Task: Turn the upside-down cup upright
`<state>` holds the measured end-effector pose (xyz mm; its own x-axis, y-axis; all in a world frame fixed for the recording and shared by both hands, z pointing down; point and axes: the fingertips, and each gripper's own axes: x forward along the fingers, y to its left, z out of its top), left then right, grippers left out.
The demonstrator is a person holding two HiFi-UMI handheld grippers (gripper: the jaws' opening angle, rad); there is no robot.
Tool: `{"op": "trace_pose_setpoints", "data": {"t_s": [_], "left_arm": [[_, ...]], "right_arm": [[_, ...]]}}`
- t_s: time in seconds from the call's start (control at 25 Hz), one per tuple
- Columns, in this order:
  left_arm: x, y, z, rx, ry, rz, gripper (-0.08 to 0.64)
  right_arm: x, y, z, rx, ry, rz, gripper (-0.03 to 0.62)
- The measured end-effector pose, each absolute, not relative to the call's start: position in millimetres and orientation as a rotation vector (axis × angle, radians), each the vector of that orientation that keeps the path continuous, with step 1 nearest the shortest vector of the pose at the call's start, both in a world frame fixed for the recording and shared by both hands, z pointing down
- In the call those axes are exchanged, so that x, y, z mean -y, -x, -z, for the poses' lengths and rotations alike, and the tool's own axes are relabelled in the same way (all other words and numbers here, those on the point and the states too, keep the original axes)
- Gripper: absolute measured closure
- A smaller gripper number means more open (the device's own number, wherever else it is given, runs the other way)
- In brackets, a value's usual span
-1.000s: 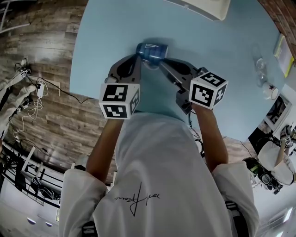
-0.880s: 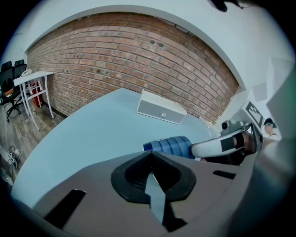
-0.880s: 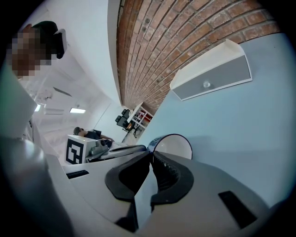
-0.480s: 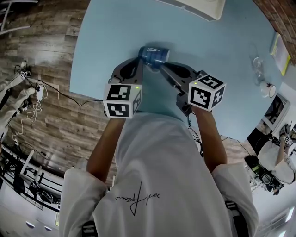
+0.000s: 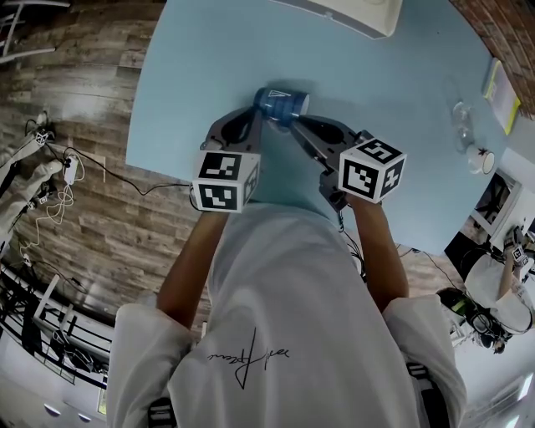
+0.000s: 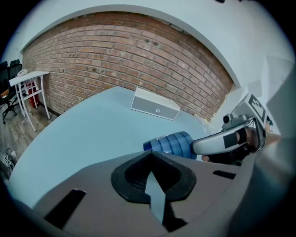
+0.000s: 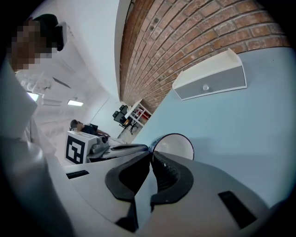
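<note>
Left claw (image 6: 149,156) is pressed together, empty, tips just beside the blue cup (image 6: 171,143). Right claw (image 7: 150,155) pinches the cup's rim, so it's tipped sideways over the bench (image 5: 192,67). Farther back a white box (image 5: 359,15) sits well apart, then the brick wall (image 6: 138,51).

Place: lab-style office | brick wall (image 6: 138,51) | black office chairs (image 7: 121,114) | white side table (image 6: 27,77) | loose cables (image 5: 57,188) across wood floor (image 5: 92,92)

Box (image 5: 351,15) behind cup (image 5: 281,103), on table (image 5: 401,117)
</note>
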<state>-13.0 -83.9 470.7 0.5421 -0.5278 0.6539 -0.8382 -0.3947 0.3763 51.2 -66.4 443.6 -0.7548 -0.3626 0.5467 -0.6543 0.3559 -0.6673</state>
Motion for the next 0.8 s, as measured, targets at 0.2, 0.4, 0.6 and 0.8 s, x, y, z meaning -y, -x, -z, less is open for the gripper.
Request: {"op": "trace_pose_setpoints", "data": {"t_s": [0.2, 0.4, 0.6, 0.8], "left_arm": [[81.0, 9.6, -471.0, 1.087, -2.088, -0.568, 0.549], [80.0, 9.6, -472.6, 1.082, -2.09, -0.563, 0.549], [79.6, 8.0, -472.7, 1.081, -2.089, -0.546, 0.549], [79.4, 7.9, -474.4, 1.071, -2.092, -0.536, 0.549]], "right_arm": [[63.5, -54.3, -442.9, 2.31, -0.913, -1.347, 0.569], [62.7, -53.1, -442.5, 2.305, -0.916, -1.32, 0.569], [61.9, -54.4, -442.0, 2.3, -0.917, -1.304, 0.569], [62.0, -53.6, -441.9, 2.298, -0.917, -1.294, 0.569]]}}
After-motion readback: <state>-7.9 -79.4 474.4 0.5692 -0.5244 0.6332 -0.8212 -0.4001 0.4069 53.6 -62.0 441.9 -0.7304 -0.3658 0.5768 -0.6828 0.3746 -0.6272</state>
